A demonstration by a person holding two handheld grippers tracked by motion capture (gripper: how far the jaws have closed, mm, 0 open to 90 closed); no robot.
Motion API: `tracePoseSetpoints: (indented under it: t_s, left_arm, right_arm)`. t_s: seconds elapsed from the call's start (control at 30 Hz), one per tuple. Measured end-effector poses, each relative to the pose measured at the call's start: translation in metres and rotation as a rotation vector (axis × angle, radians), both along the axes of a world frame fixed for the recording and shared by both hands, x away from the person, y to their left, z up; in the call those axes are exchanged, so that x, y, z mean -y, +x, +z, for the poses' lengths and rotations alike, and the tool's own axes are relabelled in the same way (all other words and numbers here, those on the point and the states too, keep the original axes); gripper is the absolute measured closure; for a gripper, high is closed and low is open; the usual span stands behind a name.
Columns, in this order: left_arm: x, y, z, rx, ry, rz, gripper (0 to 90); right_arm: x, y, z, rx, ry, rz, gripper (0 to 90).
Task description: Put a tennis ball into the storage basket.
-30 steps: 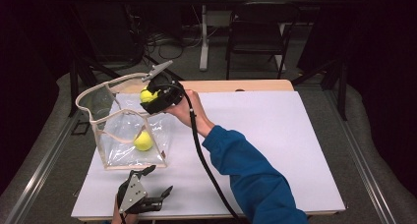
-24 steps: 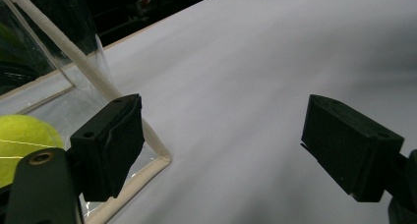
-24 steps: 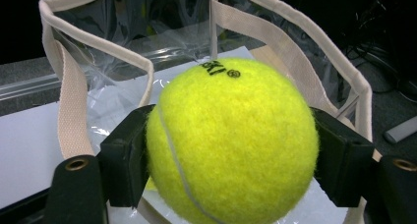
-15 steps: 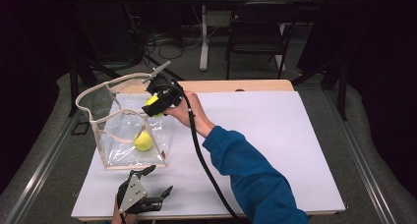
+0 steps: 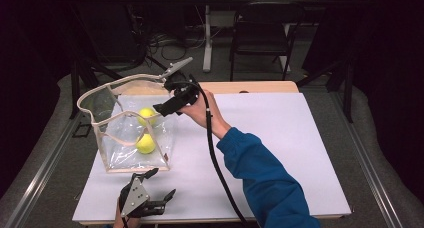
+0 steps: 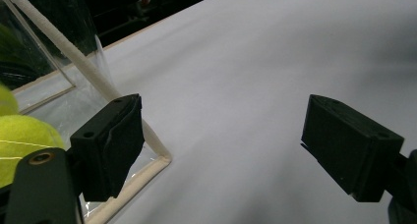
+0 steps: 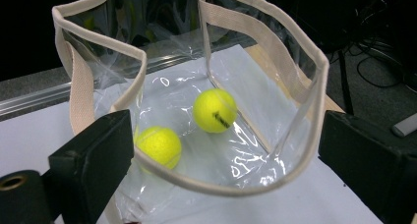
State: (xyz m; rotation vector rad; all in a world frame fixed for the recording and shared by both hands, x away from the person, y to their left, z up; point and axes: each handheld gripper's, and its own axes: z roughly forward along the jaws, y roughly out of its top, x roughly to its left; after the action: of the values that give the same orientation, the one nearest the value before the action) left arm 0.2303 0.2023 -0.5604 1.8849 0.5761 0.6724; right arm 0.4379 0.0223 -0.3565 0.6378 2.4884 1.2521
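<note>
A clear plastic bag (image 5: pixel 112 138) with beige trim stands open at the table's left. Two yellow tennis balls lie inside it, one (image 5: pixel 147 115) farther back and one (image 5: pixel 145 143) nearer the front. My right gripper (image 5: pixel 164 108) hangs over the bag's right rim, open and empty. In the right gripper view the jaws of the right gripper (image 7: pixel 226 130) stand wide apart above the rim (image 7: pixel 236 192), with both balls (image 7: pixel 214 110) (image 7: pixel 158 145) below. My left gripper (image 5: pixel 162 183) is open near the table's front edge, just in front of the bag. Its camera sees the bag's corner trim (image 6: pixel 98 81) and a ball (image 6: pixel 19 140).
The white table top (image 5: pixel 290 138) stretches right of the bag. A blue sleeve (image 5: pixel 265 178) and a black cable (image 5: pixel 215 158) cross its middle. Behind the table stand a chair (image 5: pixel 262 43), cables and dark stands on a grey floor.
The right gripper held a tennis ball over the bag's mouth. It has let go, and that ball now lies in the bag beside the first one.
</note>
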Motion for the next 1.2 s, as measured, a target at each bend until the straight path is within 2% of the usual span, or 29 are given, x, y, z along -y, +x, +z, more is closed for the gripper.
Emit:
tracePoseSetpoints:
  t_s: [0.5, 0.83, 1.2]
  left_arm:
    - [0.001, 0.000, 0.000, 0.001, -0.001, 0.000, 16.1]
    - [0.002, 0.000, -0.001, 0.000, -0.001, -0.002, 16.1]
    - [0.002, 0.000, -0.001, 0.000, 0.004, -0.006, 16.1]
  right_arm:
    - [0.040, -0.006, -0.007, -0.006, 0.042, -0.007, 4.1]
    - [0.059, -0.014, -0.018, -0.010, 0.023, -0.019, 3.4]
    - [0.074, -0.022, -0.038, -0.033, -0.006, -0.031, 0.0]
